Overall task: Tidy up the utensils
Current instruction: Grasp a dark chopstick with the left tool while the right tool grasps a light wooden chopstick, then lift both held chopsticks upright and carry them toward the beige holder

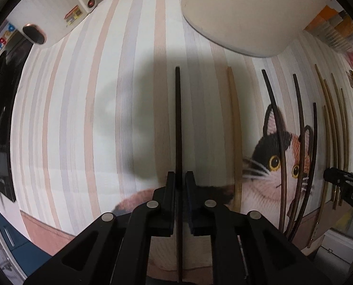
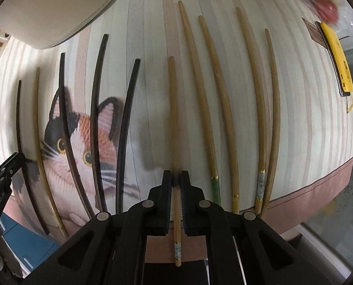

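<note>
A striped mat (image 2: pixel 152 23) with a woven cat picture (image 2: pixel 81 142) is taken as the landmark; all utensils are laid on it, roughly parallel.

Left gripper (image 1: pixel 181 180): jaws are closed on a dark chopstick (image 1: pixel 178 118), which is held to the left of the cat picture as seen from the left wrist view. The stick runs between the pads and out past them at both ends.

Right gripper (image 2: pixel 176 178): jaws are closed on a bamboo chopstick (image 2: pixel 173 106), which is held to the right of the cat picture as seen from the right wrist view. Its banded end projects back beneath the gripper.

Counted in the right wrist view:
- Dark chopsticks: five in all; three (image 2: pixel 98 118) are laid across the cat picture, one (image 2: pixel 126 130) just beside its right ear, one at its far left in the other gripper.
- Bamboo chopsticks: six in all; four (image 2: pixel 224 95) are grouped well to the right of the cat, one (image 2: pixel 37 130) lies at the cat's left edge, one is held.

Surroundings: a cream container (image 1: pixel 235 11) is set beyond the cat picture, touching the mat's far part. A yellow flat object (image 2: pixel 335 57) lies at the mat's right edge, with a red item (image 2: pixel 326 7) behind it. A white appliance (image 1: pixel 53 11) stands at the mat's far left corner. Nothing is laid across either held stick.
</note>
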`<state>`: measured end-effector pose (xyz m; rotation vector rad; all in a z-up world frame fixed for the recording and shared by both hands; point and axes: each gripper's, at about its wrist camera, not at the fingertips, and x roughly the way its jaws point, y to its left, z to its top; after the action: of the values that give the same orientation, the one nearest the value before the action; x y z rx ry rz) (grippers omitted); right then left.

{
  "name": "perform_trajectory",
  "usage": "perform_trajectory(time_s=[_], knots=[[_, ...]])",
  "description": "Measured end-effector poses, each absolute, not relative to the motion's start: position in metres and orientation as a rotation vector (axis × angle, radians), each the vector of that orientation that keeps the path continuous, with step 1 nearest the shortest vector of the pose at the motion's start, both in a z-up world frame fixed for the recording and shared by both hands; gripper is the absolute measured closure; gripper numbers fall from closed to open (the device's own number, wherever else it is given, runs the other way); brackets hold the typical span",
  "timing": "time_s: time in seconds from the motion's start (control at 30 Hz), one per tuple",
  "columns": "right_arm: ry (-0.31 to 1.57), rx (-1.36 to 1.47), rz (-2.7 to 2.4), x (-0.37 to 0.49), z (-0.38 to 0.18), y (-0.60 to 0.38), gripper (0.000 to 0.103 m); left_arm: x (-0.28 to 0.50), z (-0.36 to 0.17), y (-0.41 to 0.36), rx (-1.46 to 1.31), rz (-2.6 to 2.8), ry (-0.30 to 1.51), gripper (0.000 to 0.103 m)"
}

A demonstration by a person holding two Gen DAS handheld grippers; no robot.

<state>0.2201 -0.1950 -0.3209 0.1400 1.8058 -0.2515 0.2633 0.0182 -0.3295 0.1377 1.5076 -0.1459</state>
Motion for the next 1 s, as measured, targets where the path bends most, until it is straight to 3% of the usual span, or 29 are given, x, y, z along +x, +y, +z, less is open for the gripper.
perform_trajectory(time_s=[0.53,1.0], knots=[[1.879,0.055,-0.308,0.284,-0.345,-0.173,0.093,0.290,-0.330,0.009,0.176,-0.164,1.468,0.095],[1.792,0.001,-0.302,0.264,-0.348,-0.151,0.096,0.277,-0.323,-0.009,0.158,-0.088,1.429,0.100]])
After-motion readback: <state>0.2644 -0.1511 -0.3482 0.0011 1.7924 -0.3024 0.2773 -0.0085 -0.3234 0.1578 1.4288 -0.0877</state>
